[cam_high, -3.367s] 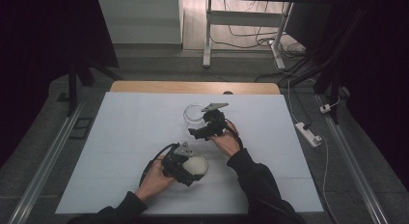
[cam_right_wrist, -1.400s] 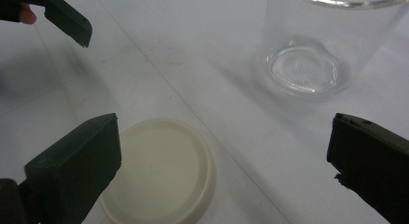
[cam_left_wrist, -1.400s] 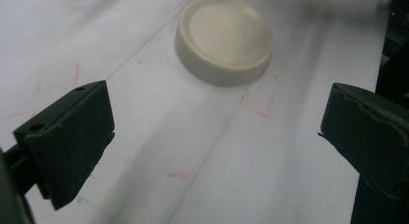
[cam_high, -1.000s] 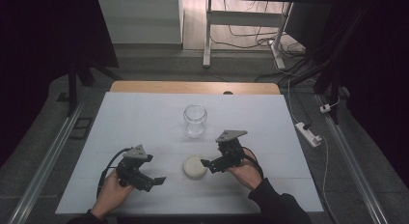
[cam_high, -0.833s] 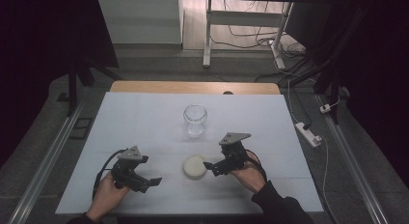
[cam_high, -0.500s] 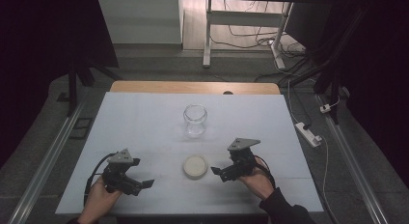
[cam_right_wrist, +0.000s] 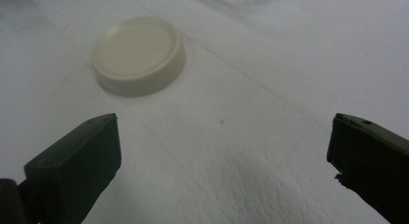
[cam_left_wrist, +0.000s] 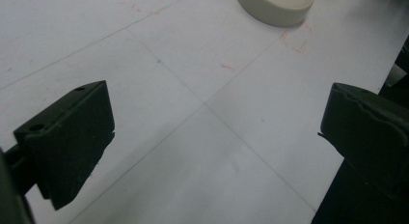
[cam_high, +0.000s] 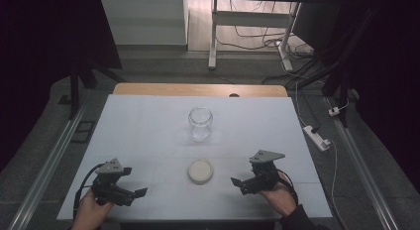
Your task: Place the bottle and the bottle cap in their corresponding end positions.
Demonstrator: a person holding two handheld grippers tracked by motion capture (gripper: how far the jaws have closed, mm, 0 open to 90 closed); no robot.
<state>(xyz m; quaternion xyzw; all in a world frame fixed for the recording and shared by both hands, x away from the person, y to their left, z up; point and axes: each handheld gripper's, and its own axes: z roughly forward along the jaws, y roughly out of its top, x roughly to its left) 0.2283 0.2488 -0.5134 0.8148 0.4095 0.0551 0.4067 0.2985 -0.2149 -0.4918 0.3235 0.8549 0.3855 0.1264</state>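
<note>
I'm looking along my left gripper [cam_high: 140,192] first: its two black jaws are standing wide apart and gripping nothing, with bare white table between them in the left gripper view. It is sitting low at the near left of the white table [cam_high: 148,131], pointing toward the middle, its grey three-cornered plate on top and a black cable looping down beside my hand [cam_high: 90,212].

My right gripper [cam_high: 236,181] is mirroring that at the near right: jaws spread wide, empty, nothing but the white surface showing between them in the right gripper view. My right hand [cam_high: 278,195] is wrapping the handle from behind, close to the table's near edge.

Moving outward, the round cream-coloured plastic lid [cam_high: 200,171] is lying flat on the table, between the two grippers and apart from both. From the right gripper it is showing ahead and to the left [cam_right_wrist: 138,55]; from the left gripper just its near rim is peeking in at the top [cam_left_wrist: 275,6]. Neither tool is touching it.

Farther back, the clear glass jar [cam_high: 200,124] is standing upright and open-mouthed near the table's centre, directly behind the lid with a gap of bare table between them. Beyond the white sheet a strip of wooden tabletop [cam_high: 198,89] is running along the far edge.
</note>
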